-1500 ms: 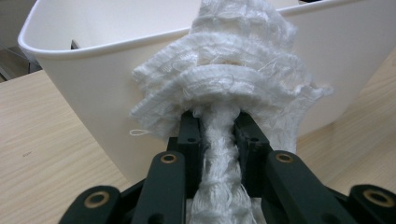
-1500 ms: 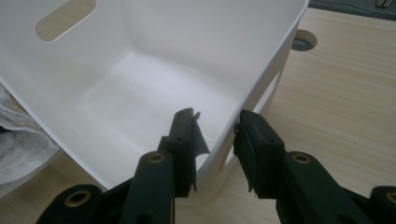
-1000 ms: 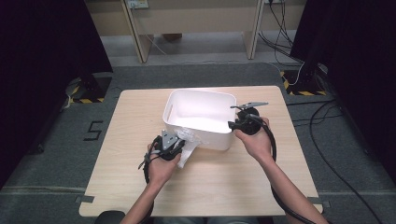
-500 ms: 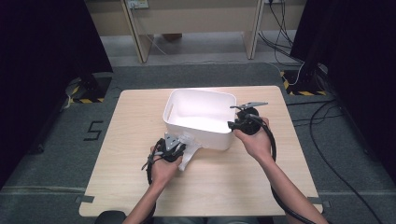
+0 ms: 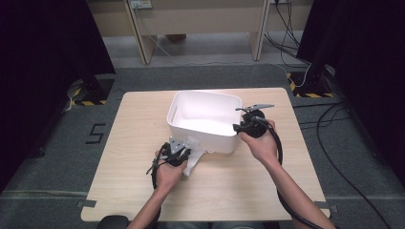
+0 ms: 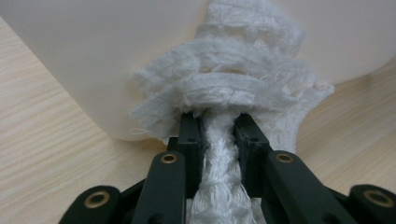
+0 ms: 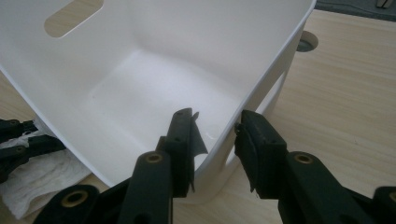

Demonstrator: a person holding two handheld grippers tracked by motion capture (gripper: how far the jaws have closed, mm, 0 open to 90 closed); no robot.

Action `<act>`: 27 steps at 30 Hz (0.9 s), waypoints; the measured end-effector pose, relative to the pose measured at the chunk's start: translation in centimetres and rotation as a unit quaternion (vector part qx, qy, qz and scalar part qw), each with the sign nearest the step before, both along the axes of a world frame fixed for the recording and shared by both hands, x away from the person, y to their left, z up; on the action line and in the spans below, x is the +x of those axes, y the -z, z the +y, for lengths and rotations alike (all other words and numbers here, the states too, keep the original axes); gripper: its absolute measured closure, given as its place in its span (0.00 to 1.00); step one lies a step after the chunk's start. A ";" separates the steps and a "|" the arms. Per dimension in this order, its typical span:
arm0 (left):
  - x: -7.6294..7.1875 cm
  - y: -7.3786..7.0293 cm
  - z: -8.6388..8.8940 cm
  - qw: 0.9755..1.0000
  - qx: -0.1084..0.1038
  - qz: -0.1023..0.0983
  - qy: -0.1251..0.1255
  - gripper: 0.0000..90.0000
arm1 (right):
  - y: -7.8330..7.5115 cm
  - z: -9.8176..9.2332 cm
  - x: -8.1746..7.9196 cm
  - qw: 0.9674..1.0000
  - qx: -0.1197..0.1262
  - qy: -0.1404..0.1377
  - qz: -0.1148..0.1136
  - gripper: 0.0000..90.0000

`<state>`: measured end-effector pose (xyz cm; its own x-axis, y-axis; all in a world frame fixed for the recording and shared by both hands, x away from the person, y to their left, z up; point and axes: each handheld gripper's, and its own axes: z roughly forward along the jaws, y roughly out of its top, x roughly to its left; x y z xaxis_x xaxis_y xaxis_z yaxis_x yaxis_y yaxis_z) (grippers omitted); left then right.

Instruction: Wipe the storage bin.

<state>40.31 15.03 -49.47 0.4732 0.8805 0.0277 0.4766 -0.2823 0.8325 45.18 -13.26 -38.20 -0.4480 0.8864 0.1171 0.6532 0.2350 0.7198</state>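
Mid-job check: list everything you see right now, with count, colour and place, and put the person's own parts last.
bin: one, white, table centre, handle slots in its end walls.
cloth: one, white, on the table against the bin's near wall.
table: one, light wood.
floor marking: one, black "5", grey floor left of the table.
left gripper: one, black, shut on the cloth.
right gripper: one, black, jaws astride the bin's right wall; contact unclear.
forearms: two, entering from the bottom edge.
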 end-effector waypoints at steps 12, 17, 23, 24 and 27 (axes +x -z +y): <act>-0.7 -3.3 -0.8 0.999 -0.015 -0.037 0.013 0.84 | 0.0 -0.1 0.1 1.000 0.000 0.000 0.000 0.74; -0.8 -4.4 -1.1 0.999 -0.020 -0.046 0.015 0.84 | 0.0 -0.1 0.1 1.000 0.000 0.001 0.000 0.74; -0.9 -5.2 -1.4 0.998 -0.020 -0.054 0.018 0.84 | 0.0 -0.2 0.1 1.000 0.000 0.001 0.000 0.74; -0.9 -5.2 -1.4 0.998 -0.020 -0.054 0.018 0.84 | 0.0 -0.2 0.1 1.000 0.000 0.001 0.000 0.74; -0.8 -5.1 -1.3 0.998 -0.020 -0.054 0.017 0.84 | 0.0 -0.2 0.1 1.000 0.000 0.002 0.000 0.74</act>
<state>39.48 13.68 -44.35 0.4996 0.8651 0.0453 0.3734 -0.2623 0.8898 45.30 -13.43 -38.21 -0.4449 0.8880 0.1166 0.6538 0.2331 0.7199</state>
